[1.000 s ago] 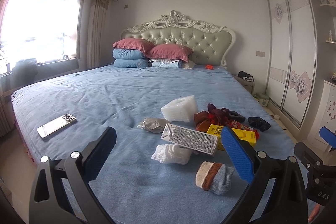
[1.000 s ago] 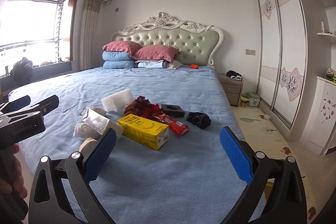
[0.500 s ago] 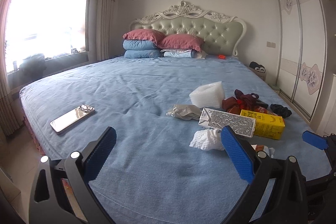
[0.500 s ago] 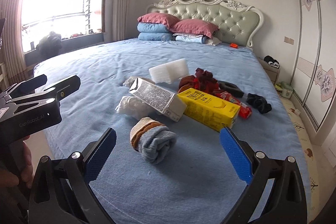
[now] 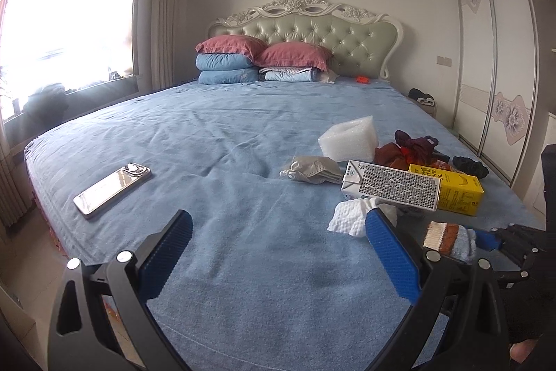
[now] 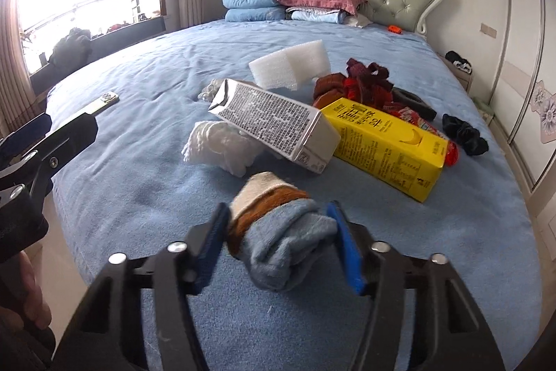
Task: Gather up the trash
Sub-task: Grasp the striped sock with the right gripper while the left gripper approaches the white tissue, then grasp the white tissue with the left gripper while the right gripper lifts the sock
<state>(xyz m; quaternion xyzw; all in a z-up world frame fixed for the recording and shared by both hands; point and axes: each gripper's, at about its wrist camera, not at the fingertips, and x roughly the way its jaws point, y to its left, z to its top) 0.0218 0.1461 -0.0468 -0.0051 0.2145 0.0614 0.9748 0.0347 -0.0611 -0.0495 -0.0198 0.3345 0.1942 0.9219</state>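
A white-and-grey printed carton (image 6: 274,124) lay tilted, propped on a crumpled white tissue (image 6: 222,146), against a yellow carton (image 6: 385,143) lying flat on the bed. Behind them sat a white foam block (image 6: 290,65); a red wrapper (image 6: 448,150) showed beyond the yellow carton.

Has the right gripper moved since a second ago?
Yes. The right gripper has come forward and down toward the rolled sock; its jaws have just been closing onto it, short of the yellow carton.

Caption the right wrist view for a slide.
Right gripper, jaws just closed, clamps a rolled sock on the blue bed, near cartons and a crumpled tissue.
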